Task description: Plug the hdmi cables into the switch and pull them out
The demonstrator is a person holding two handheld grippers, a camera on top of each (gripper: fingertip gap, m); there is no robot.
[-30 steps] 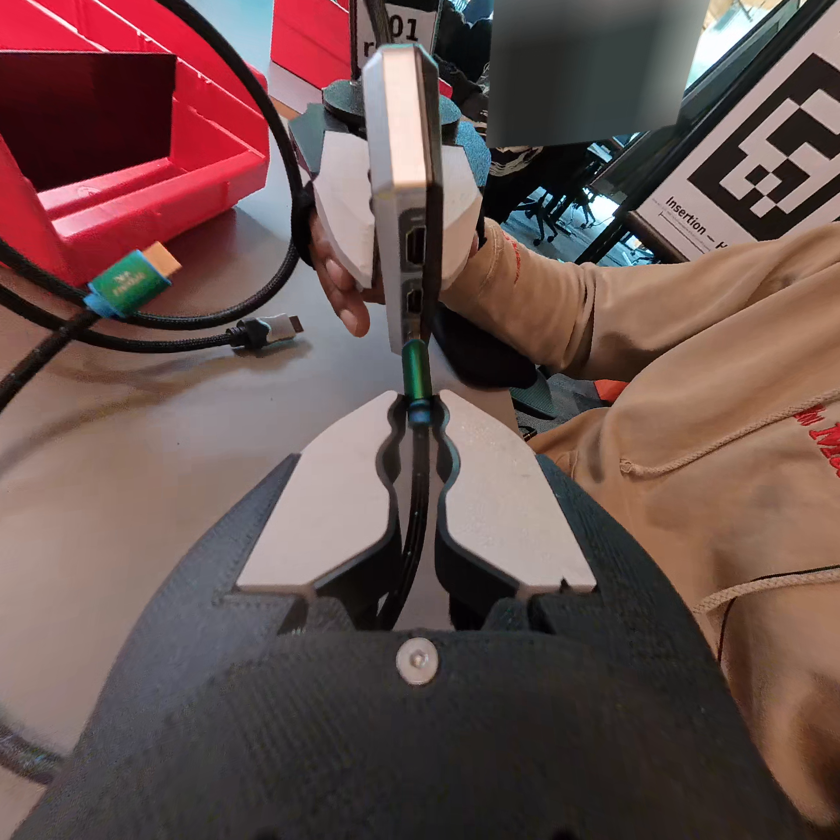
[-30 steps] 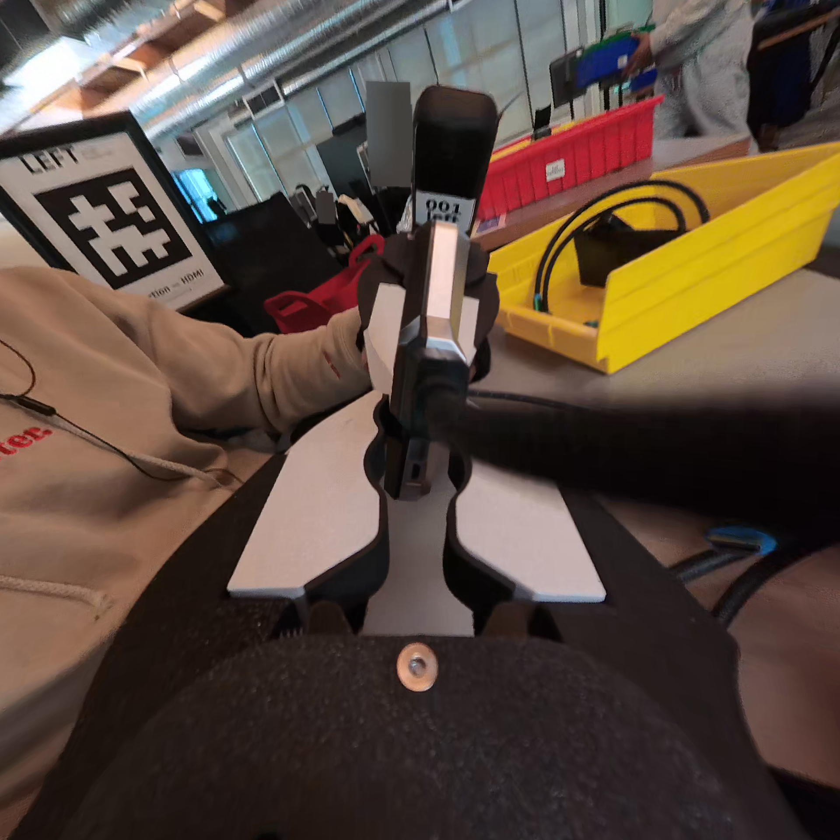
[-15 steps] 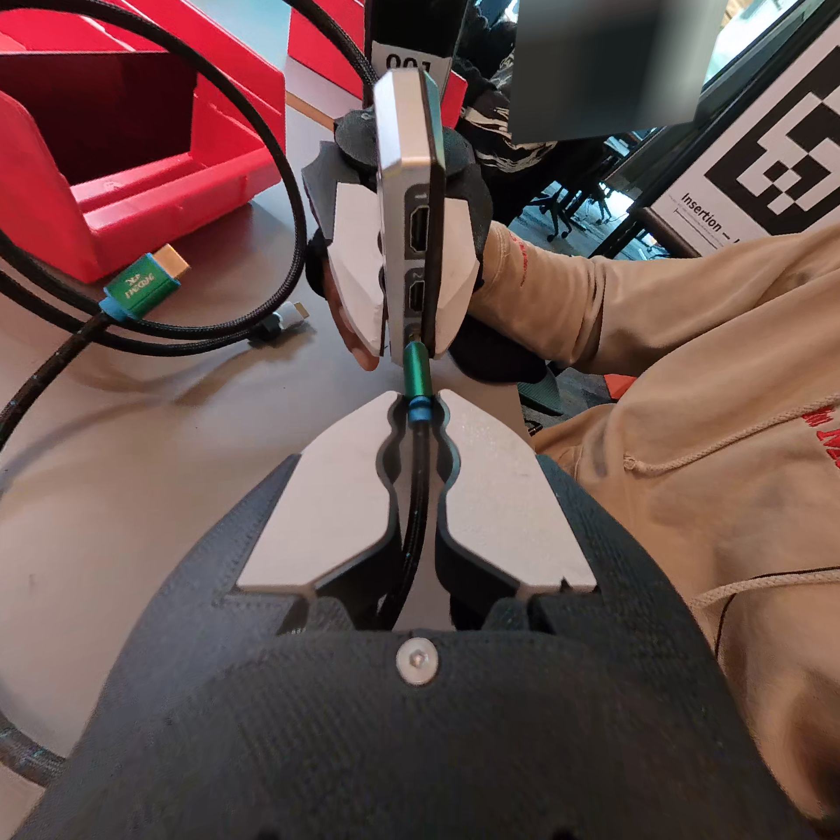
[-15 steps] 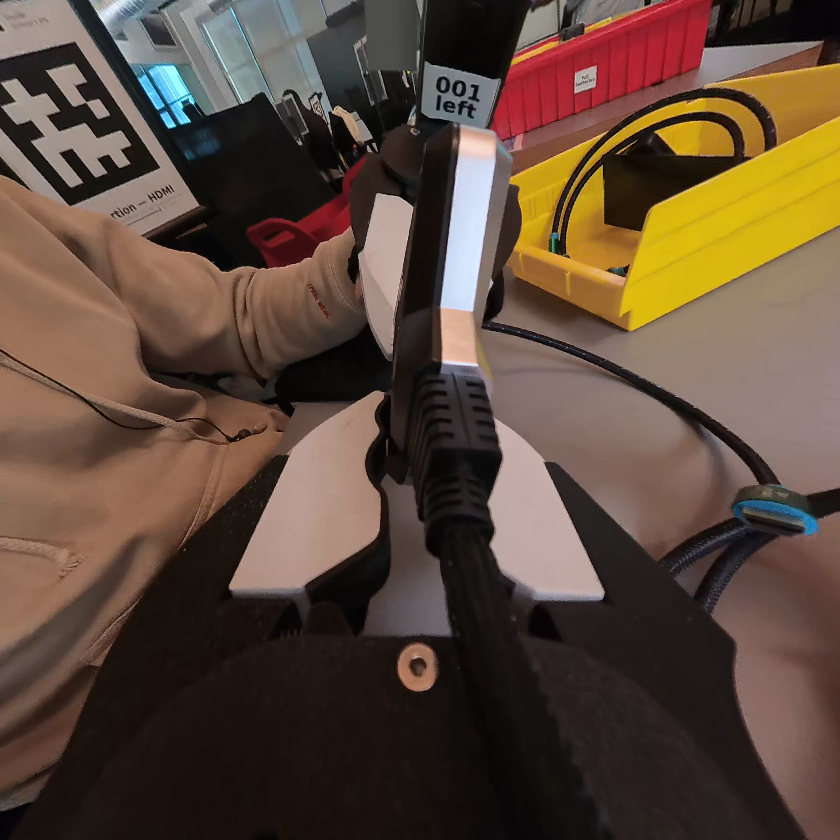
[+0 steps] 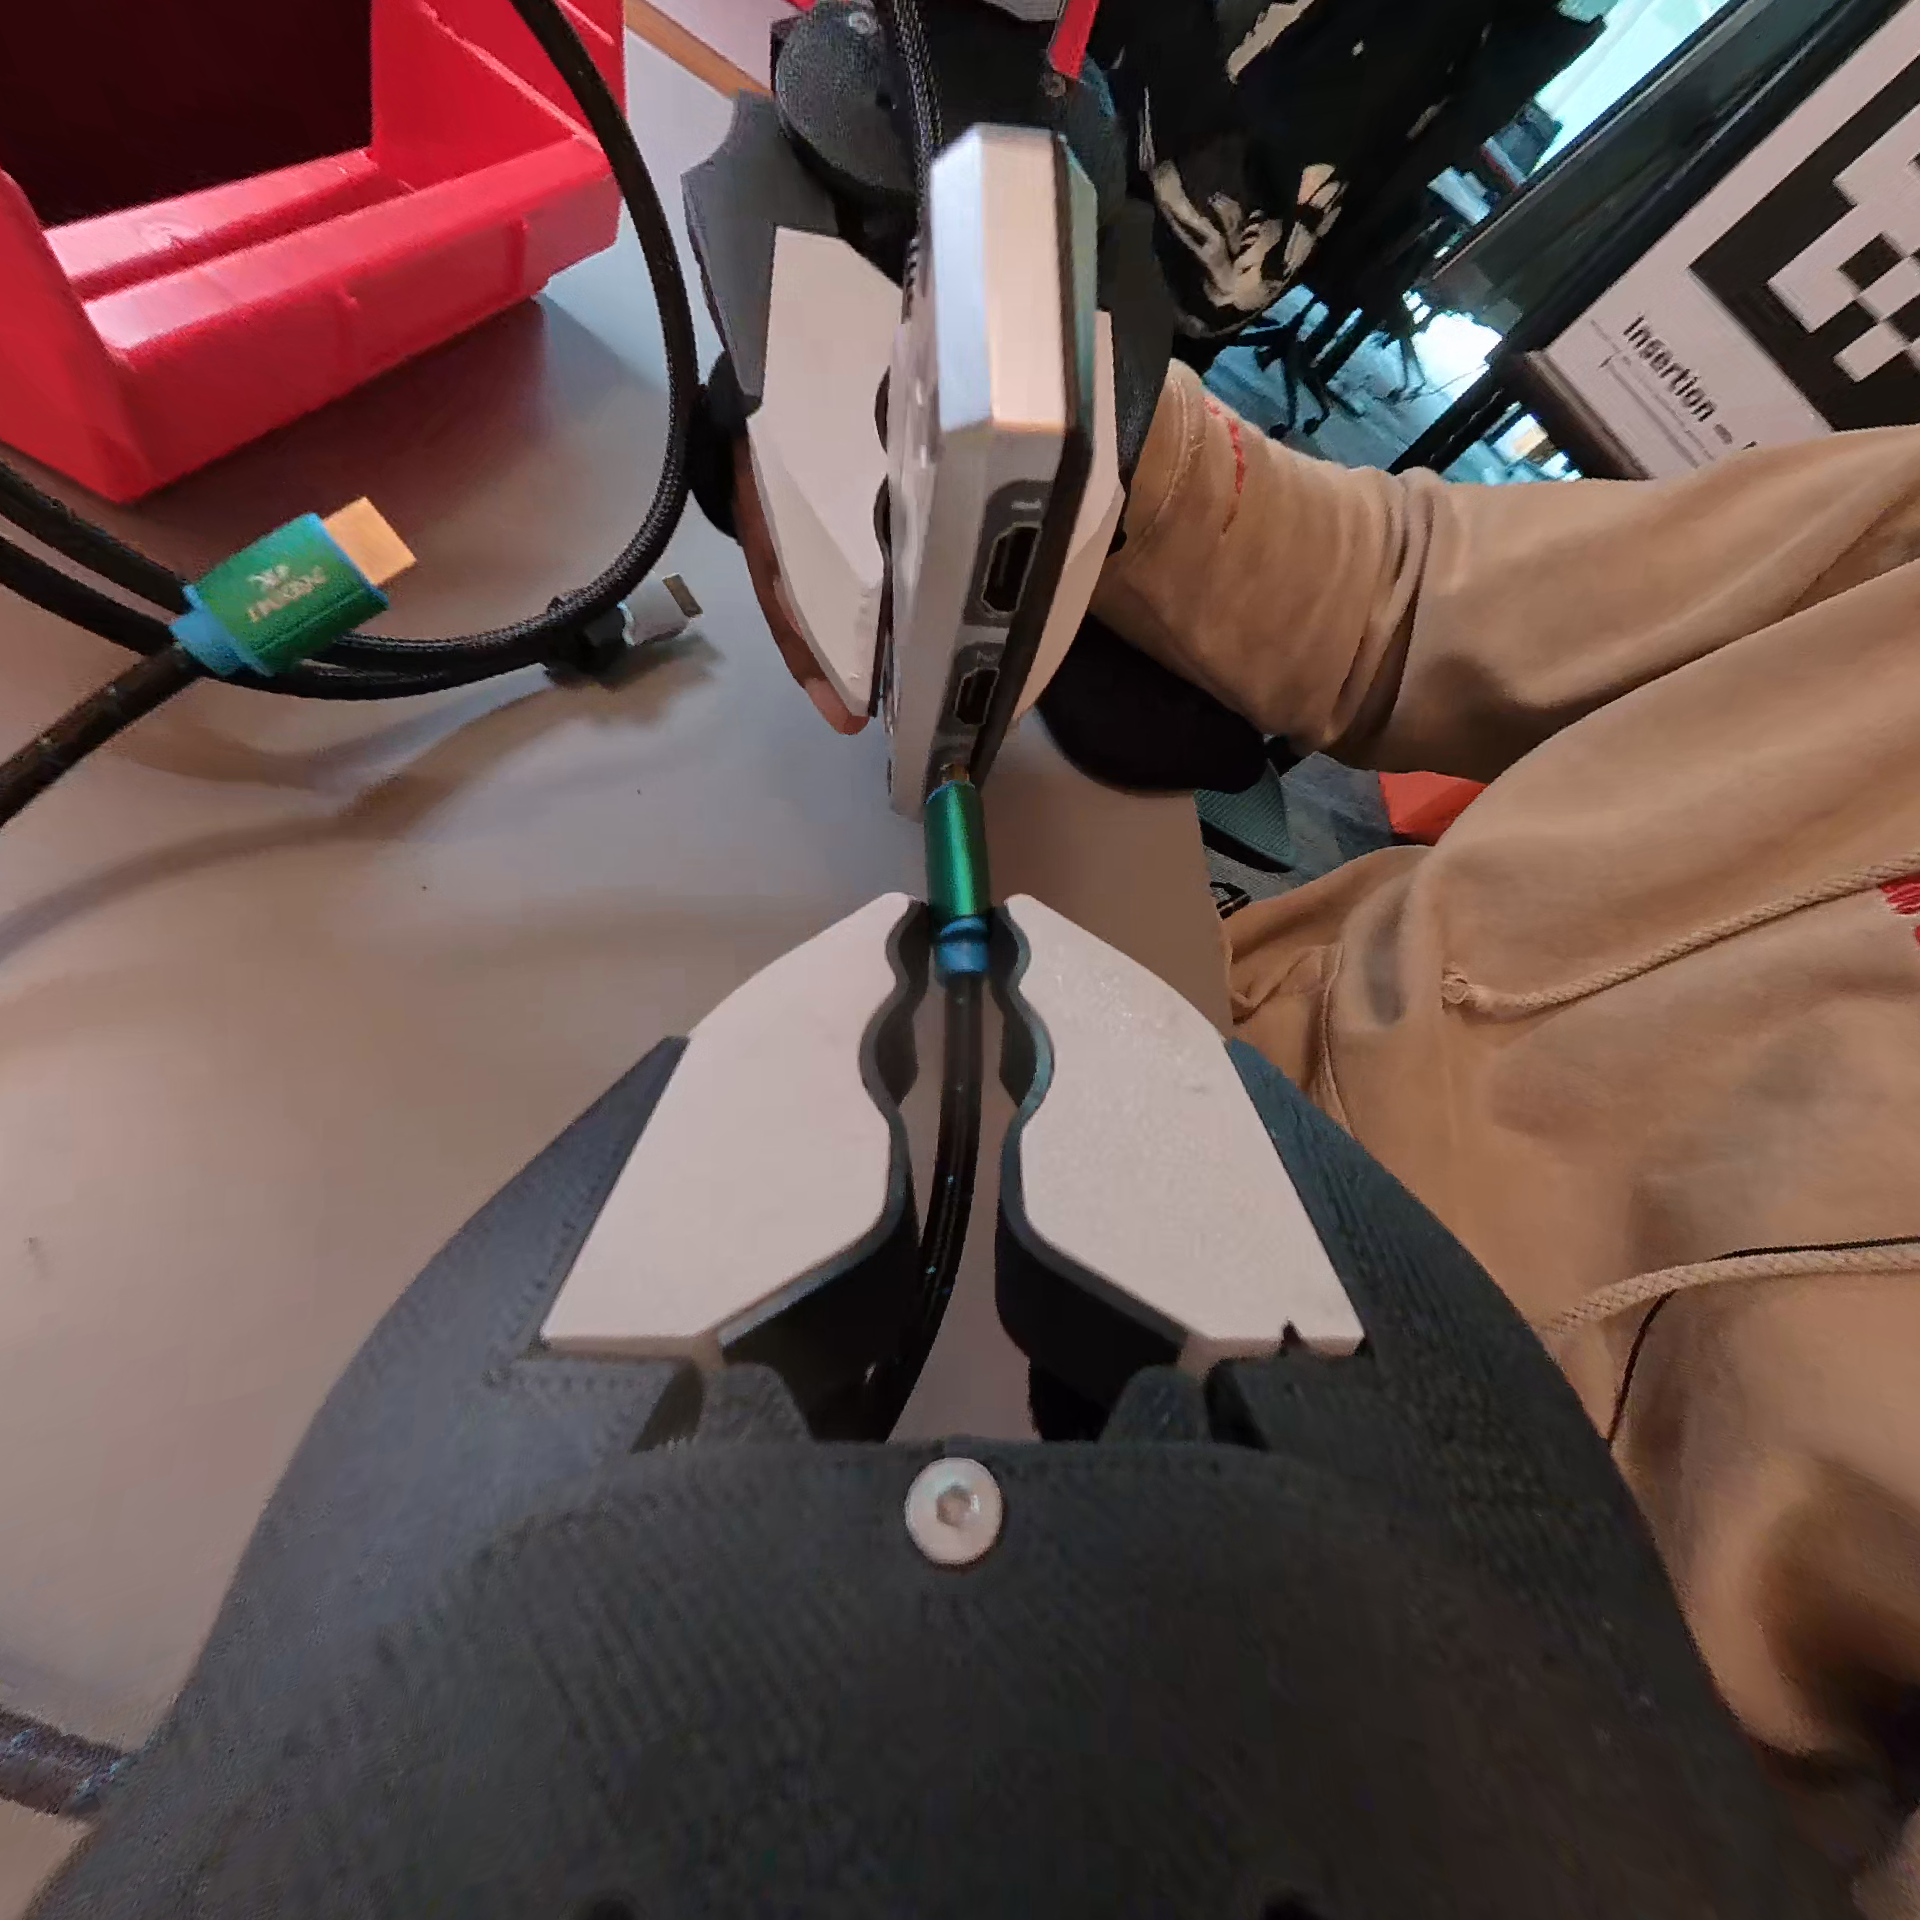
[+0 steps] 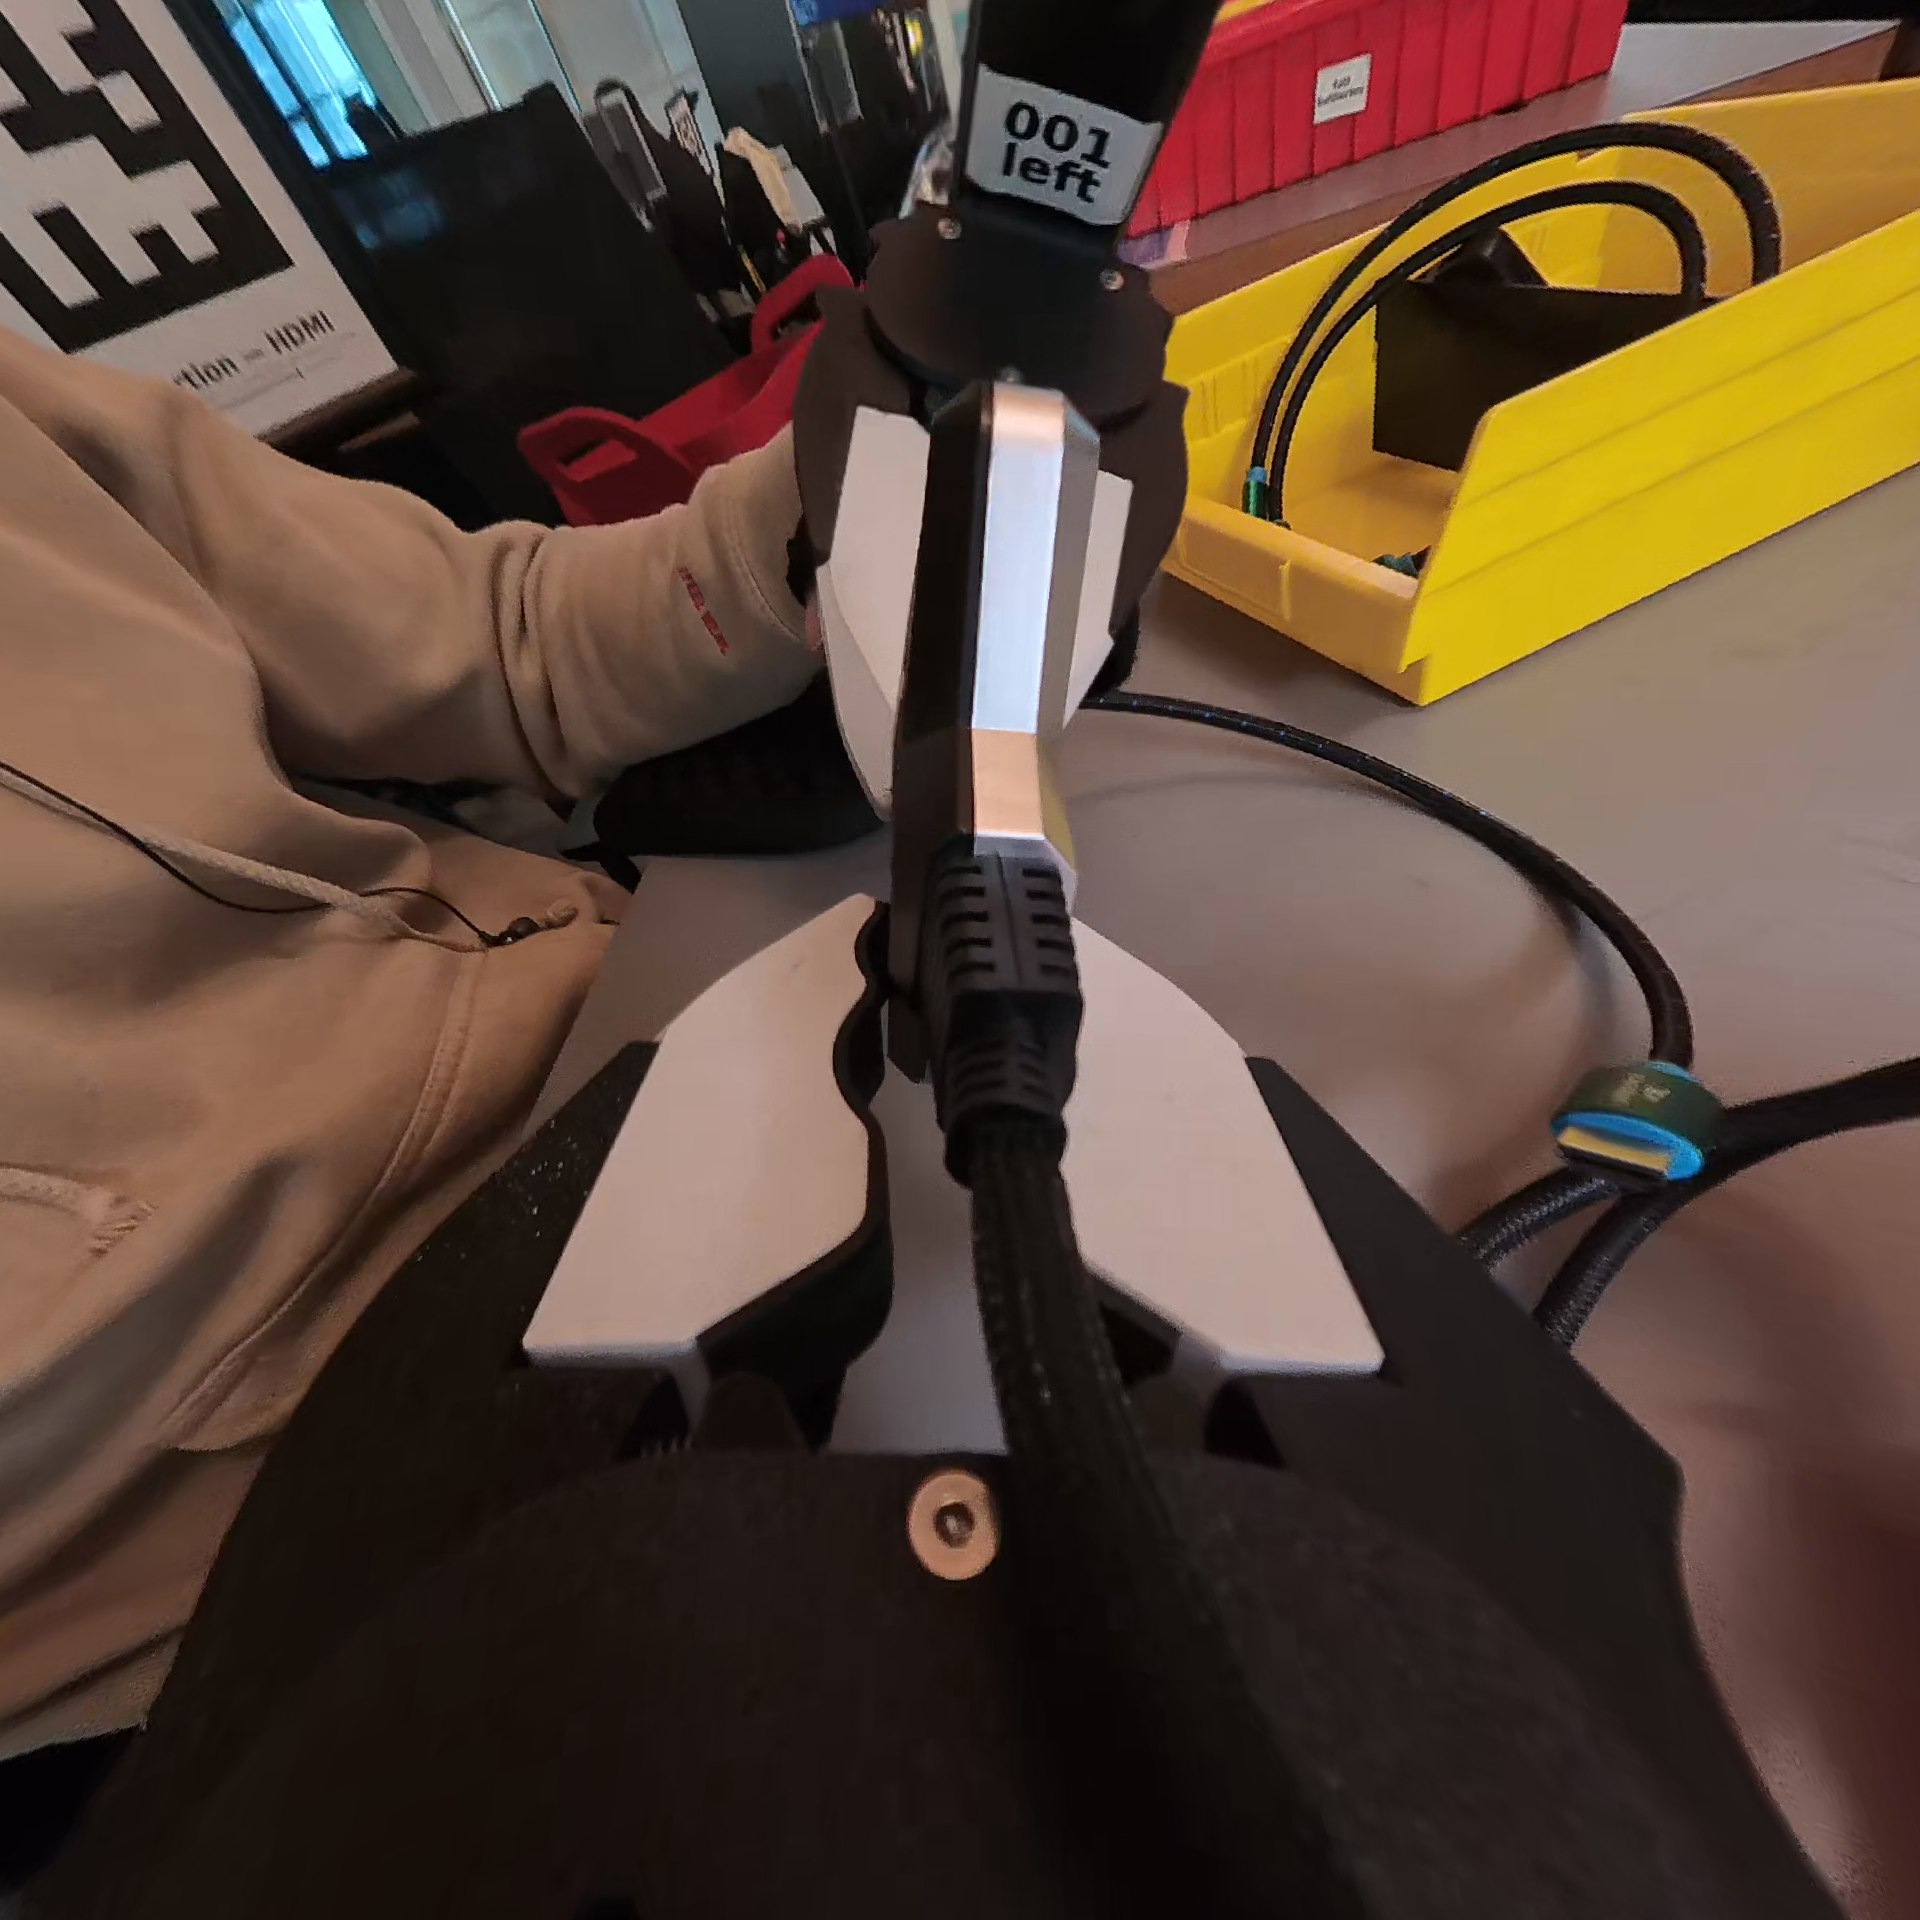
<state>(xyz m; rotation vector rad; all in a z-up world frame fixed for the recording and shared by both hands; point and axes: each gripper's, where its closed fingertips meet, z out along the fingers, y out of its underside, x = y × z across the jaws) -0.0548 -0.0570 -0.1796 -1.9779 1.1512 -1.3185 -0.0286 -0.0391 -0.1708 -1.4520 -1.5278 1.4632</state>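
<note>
switch [image 5: 992,416] is clamped steady by right gripper [image 6: 971,956] so green plug [image 5: 954,847], pinched by left gripper [image 5: 954,925], is lined up at bottom port.

Silver switch [image 5: 992,416] held upright above counter, two ports on near edge empty. Green-shelled HDMI plug [image 5: 953,852] at lowest port, metal tip partly showing. Black ribbed plug [image 6: 1003,997] seated in opposite end. Spare green plug [image 5: 291,597] loose on counter.

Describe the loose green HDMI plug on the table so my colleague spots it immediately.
Start in the left wrist view at the red bin on the grey table. Just in front of it, black braided cables lie bundled. The loose green HDMI plug rests on them, the only one with a blue collar and bare gold tip.
</note>
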